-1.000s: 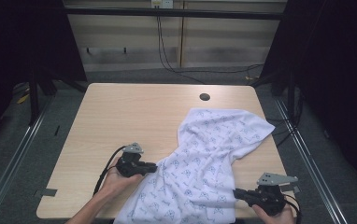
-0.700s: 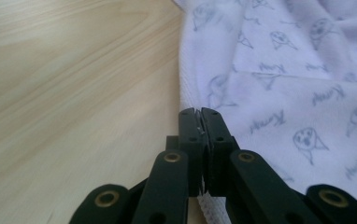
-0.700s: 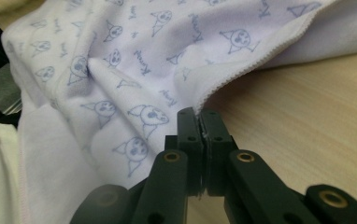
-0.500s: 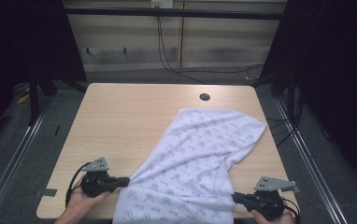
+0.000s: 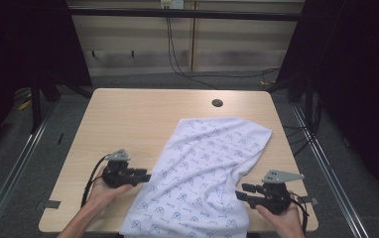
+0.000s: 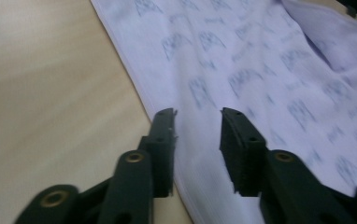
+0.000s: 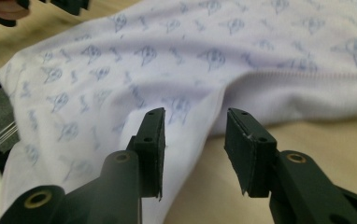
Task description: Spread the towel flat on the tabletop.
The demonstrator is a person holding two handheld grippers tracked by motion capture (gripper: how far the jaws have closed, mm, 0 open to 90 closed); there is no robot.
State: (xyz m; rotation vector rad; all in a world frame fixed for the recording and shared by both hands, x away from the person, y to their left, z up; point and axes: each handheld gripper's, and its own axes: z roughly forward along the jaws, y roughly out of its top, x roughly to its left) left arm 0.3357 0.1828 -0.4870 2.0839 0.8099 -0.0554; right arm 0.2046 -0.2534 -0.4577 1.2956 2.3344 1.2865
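Note:
A white cloth (image 5: 207,168) with a blue print lies slantwise on the wooden table (image 5: 128,124), from the right middle down over the front edge. My left gripper (image 5: 147,174) lies at the cloth's left edge, pointing right. Its jaws have just been opening and stand open, with the cloth's hem (image 6: 167,93) under them and not pinched. My right gripper (image 5: 242,191) lies at the cloth's right edge near the front, pointing left. Its jaws have also just been opening and stand open over a fold of the cloth (image 7: 120,84).
A round hole (image 5: 217,103) sits in the tabletop near the far edge. Bare wood spreads over the table's left half and far side. Dark frame posts and cables stand behind the table, with grey floor around it.
The cloth, bunched a second ago, now lies flatter and wider. My left gripper swung out to the left, then came back to the cloth's edge. Both grippers went from shut on the cloth to open.

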